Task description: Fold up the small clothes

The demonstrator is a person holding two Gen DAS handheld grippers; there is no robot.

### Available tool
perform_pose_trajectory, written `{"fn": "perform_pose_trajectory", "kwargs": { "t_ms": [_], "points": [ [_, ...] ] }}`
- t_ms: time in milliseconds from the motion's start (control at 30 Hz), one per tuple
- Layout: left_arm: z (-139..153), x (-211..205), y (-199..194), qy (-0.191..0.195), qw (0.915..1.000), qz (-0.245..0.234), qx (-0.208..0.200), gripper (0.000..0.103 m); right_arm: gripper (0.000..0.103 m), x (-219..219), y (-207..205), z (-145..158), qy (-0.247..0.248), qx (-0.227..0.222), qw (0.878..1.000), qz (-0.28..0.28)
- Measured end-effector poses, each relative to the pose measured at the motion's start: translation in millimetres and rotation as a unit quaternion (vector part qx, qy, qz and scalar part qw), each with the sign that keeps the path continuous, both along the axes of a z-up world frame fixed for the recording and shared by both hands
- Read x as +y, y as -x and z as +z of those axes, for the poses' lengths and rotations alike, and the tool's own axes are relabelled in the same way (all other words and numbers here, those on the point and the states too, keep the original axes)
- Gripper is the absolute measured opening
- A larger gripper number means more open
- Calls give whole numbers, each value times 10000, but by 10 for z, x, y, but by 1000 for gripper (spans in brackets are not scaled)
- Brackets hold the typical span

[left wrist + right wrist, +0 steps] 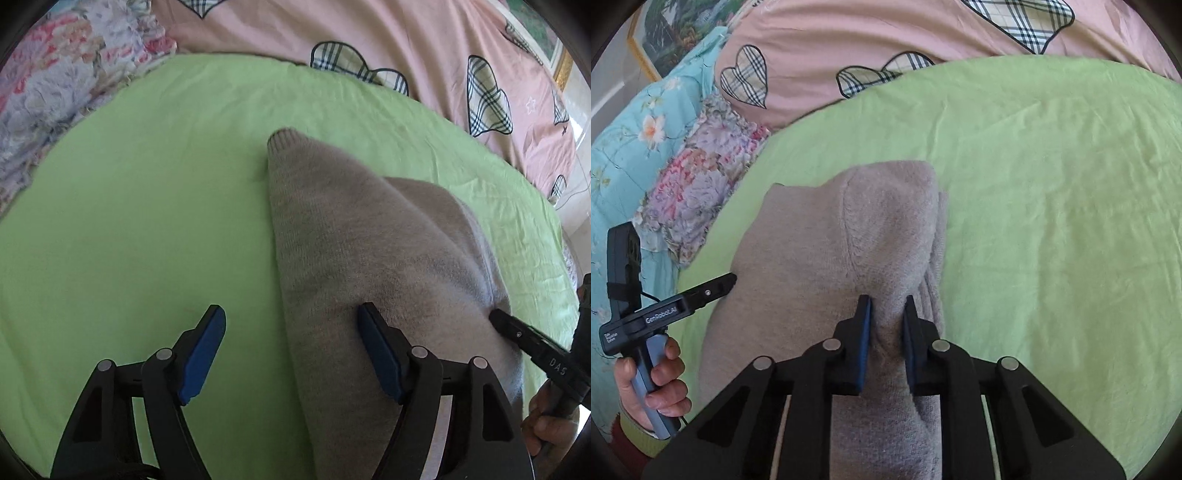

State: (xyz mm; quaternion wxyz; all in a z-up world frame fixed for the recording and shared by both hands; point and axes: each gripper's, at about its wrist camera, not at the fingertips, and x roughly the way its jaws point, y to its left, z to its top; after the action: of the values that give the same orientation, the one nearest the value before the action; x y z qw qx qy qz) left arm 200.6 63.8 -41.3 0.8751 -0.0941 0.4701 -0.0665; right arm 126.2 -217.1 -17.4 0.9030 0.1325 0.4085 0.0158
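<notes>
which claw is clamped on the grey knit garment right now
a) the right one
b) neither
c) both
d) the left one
a: in the right wrist view the right claw has its blue pads pinched on a bunched ridge of the grey knit garment, while the left claw stands wide open, one finger over the green sheet and one over the garment.

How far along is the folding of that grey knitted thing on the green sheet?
Partly done, it seems. The grey sweater already lies narrow on the green sheet, one sleeve laid over its body. In hand: the right hand-held gripper is pinching a bunch of the knit. The left hand-held gripper is open, one finger over the cloth's edge, gripping nothing. Left: probably folding it shorter.
</notes>
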Motion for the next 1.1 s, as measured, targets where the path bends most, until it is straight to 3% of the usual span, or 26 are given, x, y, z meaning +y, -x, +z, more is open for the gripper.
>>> {"fn": "perform_pose_trajectory", "kwargs": {
  "t_ms": [100, 200, 467, 733, 1100],
  "points": [
    [6, 13, -8, 6, 10000, 15, -17, 75, 17, -55, -13, -43, -84, 11, 10000, -13],
    [116, 18, 117, -86, 9999, 25, -142, 75, 24, -52, 29, 50, -177, -45, 9998, -24],
    [293, 62, 799, -318, 9987, -42, -385, 74, 45, 143, 613, 360, -374, -577, 9976, -38],
    [339, 46, 1465, -297, 9984, -241, -423, 74, 52, 354, 1052, 396, -394, -693, 9968, 62],
    [322, -100, 1851, -1222, 9916, -185, -381, 85, 77, 676, 1449, 329, 29, -482, 9978, 459]
  ]
}}
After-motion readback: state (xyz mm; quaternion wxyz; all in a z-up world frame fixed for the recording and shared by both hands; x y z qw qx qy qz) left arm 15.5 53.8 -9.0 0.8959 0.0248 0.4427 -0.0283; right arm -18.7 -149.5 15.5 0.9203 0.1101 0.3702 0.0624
